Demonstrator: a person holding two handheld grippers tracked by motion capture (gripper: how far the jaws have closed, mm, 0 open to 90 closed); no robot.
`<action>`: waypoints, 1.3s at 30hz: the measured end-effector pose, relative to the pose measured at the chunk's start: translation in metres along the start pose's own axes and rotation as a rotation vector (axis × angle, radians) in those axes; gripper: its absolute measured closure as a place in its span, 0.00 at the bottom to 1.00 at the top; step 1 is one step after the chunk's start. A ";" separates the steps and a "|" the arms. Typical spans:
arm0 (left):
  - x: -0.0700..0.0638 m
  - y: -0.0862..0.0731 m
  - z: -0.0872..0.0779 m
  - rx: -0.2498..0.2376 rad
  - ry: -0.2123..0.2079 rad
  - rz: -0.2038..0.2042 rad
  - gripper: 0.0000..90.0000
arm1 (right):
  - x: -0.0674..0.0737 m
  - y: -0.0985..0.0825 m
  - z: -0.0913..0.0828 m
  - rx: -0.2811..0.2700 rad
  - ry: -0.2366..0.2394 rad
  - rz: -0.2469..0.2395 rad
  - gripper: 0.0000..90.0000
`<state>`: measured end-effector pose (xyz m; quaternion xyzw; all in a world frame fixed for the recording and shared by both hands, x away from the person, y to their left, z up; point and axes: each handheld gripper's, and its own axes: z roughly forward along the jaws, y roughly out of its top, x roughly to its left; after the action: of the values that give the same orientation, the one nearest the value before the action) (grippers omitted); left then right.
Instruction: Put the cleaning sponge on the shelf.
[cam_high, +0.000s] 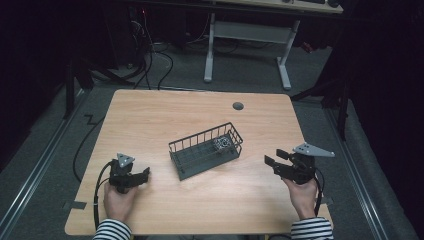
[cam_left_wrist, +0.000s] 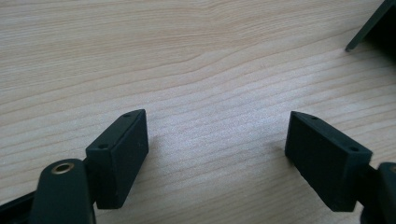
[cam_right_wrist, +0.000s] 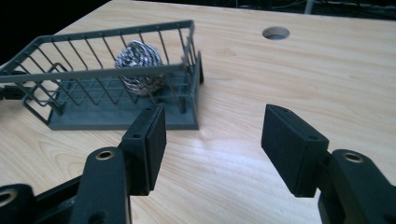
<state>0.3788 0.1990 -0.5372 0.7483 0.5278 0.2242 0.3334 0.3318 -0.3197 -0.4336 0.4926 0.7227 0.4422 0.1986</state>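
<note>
Inspection of the desk: a dark wire basket sits near its middle, set at an angle. A steel scouring ball lies inside the basket at its far right end, resting on the basket floor against the end wall.

Left tool: low over bare desk at the near left, well apart from the basket. Its jaws stand wide apart with nothing between them; the left gripper view shows wood grain below and a dark corner of the basket at the upper right.

Right tool: at the near right, pointing toward the basket's right end. Its jaws stand apart and hold nothing, with bare wood in the gap.

Judgement: the ball is in the basket and both tools are empty and clear of it, so this is either the end of a placing step or the start of an approach. If the ball is to come out, the right tool is the better placed; it would need to rise over the basket rim, come down around the ball and close on it without snagging the wires.
</note>
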 end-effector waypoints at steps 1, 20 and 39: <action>0.000 0.000 0.000 0.000 0.000 0.000 0.24 | -0.002 -0.003 0.000 -0.001 -0.002 0.011 0.45; 0.000 0.000 0.000 0.000 0.000 0.000 0.24 | -0.013 -0.055 0.018 0.065 -0.058 0.064 0.46; 0.000 0.000 0.000 0.000 0.000 0.000 0.24 | -0.006 -0.084 0.046 0.134 -0.109 0.053 0.45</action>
<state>0.3785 0.1990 -0.5372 0.7483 0.5279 0.2243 0.3333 0.3223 -0.3148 -0.5293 0.5471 0.7256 0.3704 0.1922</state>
